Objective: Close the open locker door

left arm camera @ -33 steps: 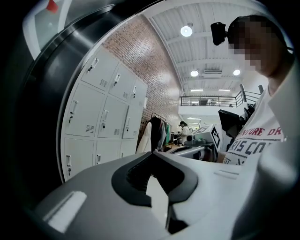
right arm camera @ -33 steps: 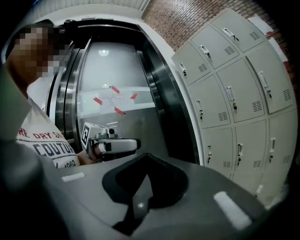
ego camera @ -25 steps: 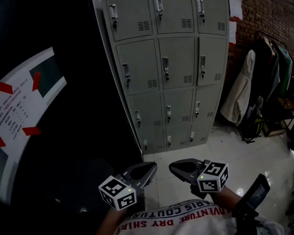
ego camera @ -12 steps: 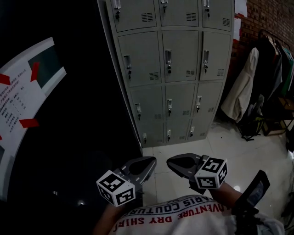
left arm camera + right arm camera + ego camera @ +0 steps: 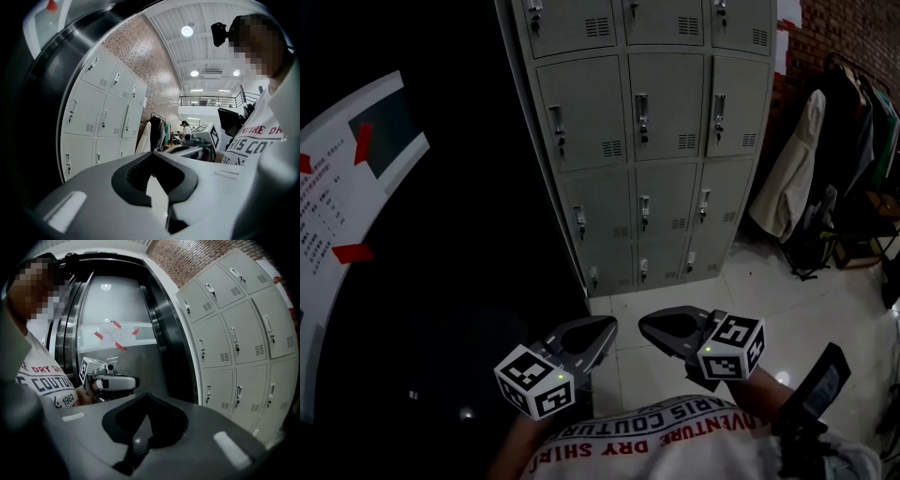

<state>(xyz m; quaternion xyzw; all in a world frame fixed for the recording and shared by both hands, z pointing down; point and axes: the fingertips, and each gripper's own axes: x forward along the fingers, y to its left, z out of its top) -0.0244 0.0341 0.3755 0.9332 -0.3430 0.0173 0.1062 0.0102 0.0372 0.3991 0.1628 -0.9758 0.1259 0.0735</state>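
From the head view we see a bank of grey lockers [image 5: 647, 141] standing ahead of us, between a dark panel on the left and a brick wall [image 5: 844, 28] on the right. Every door that shows here lies flush with its frame, so we cannot tell which one is meant to be the open door. The left tongs [image 5: 607, 325] and the right tongs [image 5: 647, 324] are held low, close to our printed shirt [image 5: 656, 441], side by side and near each other, both well apart from the lockers. Pale coats [image 5: 787, 178] hang on a rack to the right, above a glossy tiled floor [image 5: 787, 309]. A white sign [image 5: 347, 187] with red tape at its corners sits on the dark panel.

In the left gripper view we find the left tongs closed, tips meeting, with nothing held. Beyond them stand the lockers on the left, the coats further along the brick wall, and the right tongs just to the right.

In the right gripper view the right tongs are likewise closed and hold nothing. The left tongs with their marker cube [image 5: 86, 371] show just beyond, the lockers fill the right side, and the taped sign shows behind on the dark, shiny panel.
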